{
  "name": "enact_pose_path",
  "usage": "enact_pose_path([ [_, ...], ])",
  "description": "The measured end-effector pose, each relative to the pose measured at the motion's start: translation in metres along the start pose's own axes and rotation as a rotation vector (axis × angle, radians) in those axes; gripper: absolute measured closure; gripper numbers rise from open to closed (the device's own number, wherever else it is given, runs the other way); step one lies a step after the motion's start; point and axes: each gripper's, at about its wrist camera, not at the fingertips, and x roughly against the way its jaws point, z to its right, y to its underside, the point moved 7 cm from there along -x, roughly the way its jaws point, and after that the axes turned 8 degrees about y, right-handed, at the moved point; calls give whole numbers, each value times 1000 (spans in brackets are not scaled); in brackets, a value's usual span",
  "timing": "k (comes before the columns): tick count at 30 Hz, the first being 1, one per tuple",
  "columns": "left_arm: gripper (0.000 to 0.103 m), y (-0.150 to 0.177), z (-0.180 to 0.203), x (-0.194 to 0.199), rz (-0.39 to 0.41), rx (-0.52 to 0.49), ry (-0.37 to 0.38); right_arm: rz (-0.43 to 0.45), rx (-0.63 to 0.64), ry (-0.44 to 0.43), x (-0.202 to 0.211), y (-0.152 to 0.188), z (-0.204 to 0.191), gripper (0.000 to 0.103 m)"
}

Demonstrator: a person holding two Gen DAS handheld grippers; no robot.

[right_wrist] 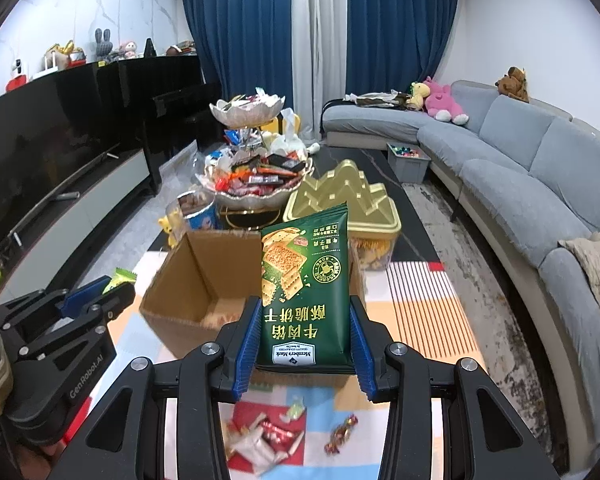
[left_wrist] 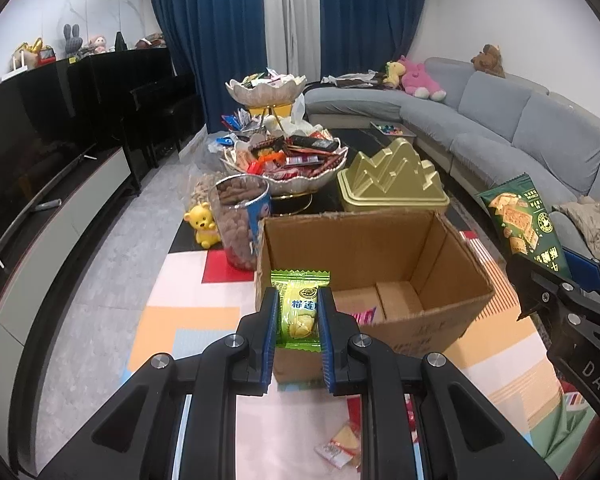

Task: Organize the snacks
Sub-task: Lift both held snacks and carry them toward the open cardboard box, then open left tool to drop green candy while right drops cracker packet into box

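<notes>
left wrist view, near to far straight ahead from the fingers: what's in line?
light green snack packet → cardboard box → gold mountain-shaped tin → two-tier snack bowl stand → blue curtains

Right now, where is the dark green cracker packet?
The dark green cracker packet stands upright between the right gripper's fingers, held in front of the open cardboard box. In the left wrist view it shows at the far right edge.
</notes>
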Motion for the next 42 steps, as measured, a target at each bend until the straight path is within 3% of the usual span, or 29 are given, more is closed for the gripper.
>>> enact_pose_path([
  [16, 83, -36, -1, -51, -9, 22, 14, -47, 9, -20, -51, -18, -5, 60],
  [35, 82, -33, -6, -95, -57, 37, 33, -108, 30, -45, -97, -16, -16, 60],
  [39, 61, -33, -8, -94, -54, 46, 27, -107, 25, -57, -98, -16, -14, 59],
  [42, 46, -34, -10, -91, -44, 49, 18, -95, 18, -45, -97, -19, -12, 38],
])
